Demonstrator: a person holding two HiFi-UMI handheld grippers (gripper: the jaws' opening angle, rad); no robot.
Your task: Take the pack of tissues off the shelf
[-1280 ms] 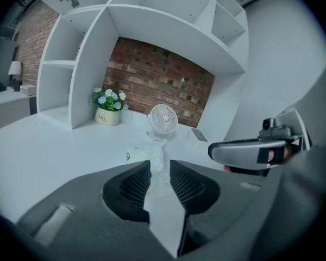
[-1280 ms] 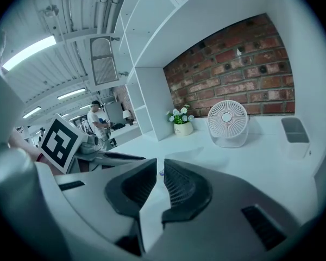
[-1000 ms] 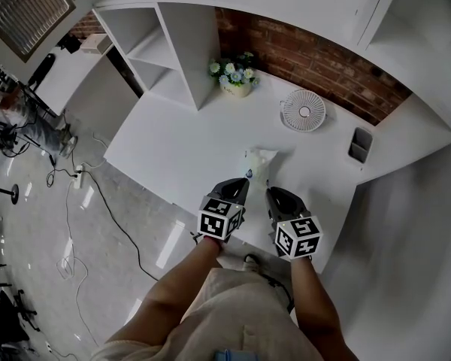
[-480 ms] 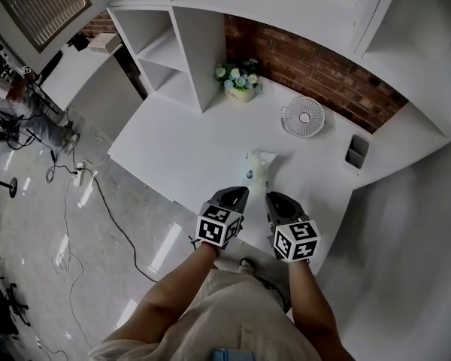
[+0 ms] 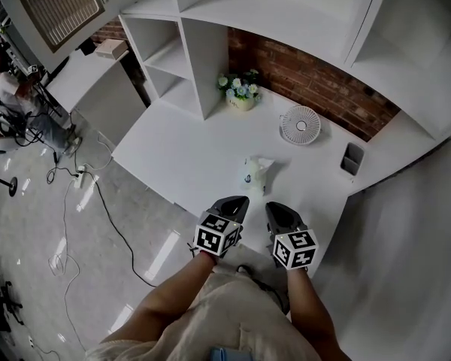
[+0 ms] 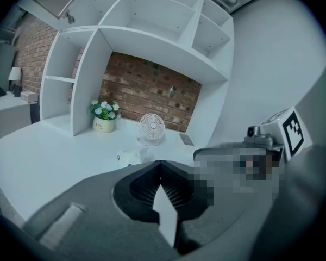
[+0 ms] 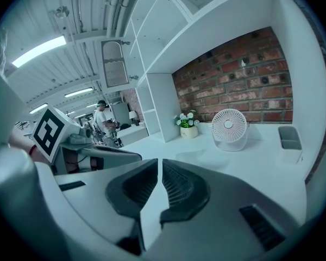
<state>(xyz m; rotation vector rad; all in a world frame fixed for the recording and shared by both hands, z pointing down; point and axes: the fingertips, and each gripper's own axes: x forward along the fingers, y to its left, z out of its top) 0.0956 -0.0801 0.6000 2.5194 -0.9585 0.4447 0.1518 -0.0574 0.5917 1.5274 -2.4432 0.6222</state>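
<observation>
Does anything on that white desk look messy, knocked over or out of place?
Nothing is spilled or broken. Only the pack of tissues looks stray: it lies alone in the middle of the desk, its top rumpled, while the fan, flower pot and grey tray stand tidily by the brick wall.

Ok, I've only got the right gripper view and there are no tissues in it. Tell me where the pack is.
Observer: The head view shows the tissue pack lying on the white counter, just ahead of the left gripper and the right gripper. It touches neither.
Operator: Now give me the left jaws.
Observer: The left gripper view shows them shut, with nothing between them.
</observation>
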